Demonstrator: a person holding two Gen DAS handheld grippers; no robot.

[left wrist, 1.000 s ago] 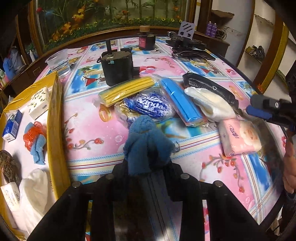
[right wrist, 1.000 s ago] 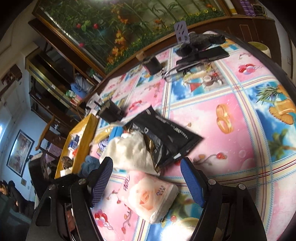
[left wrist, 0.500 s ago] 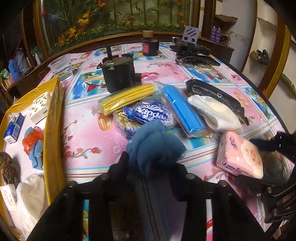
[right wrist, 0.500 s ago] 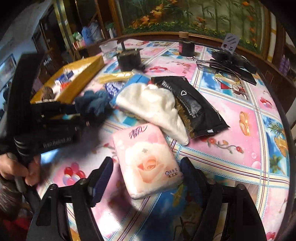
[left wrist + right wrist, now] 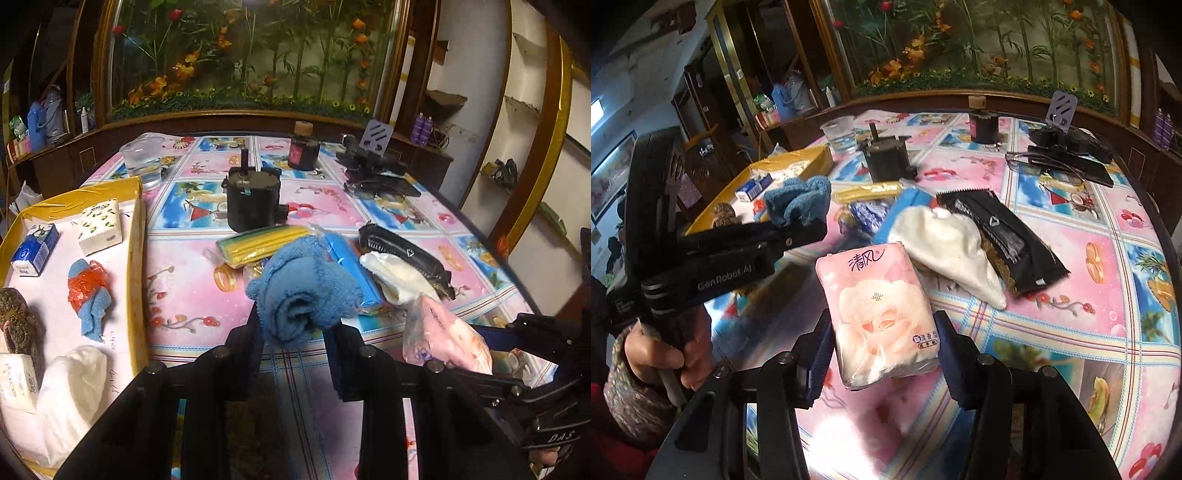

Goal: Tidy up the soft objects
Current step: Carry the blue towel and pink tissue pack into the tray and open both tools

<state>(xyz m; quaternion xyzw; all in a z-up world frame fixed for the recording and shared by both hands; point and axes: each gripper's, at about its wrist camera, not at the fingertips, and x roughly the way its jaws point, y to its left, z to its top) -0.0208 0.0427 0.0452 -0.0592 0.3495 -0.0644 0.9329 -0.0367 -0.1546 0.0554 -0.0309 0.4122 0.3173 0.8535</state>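
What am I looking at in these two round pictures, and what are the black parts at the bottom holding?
There is no robot here. A person holds one hand tool in each hand; each tool has two fingers and a wide-angle camera looking along them, so each picture is taken from one tool.

In the left tool's picture, the left gripper is closed on a rolled blue terry cloth. In the right tool's picture, the right gripper is closed on a pink plastic-wrapped tissue pack; the person's left hand shows too, holding the other tool.

Below is a round table with a pink and blue cartoon cover. On it lie a white soft cloth, a black foil packet, a yellow ribbed roll in plastic and a yellow cardboard tray that already contains several small packs and cloths.
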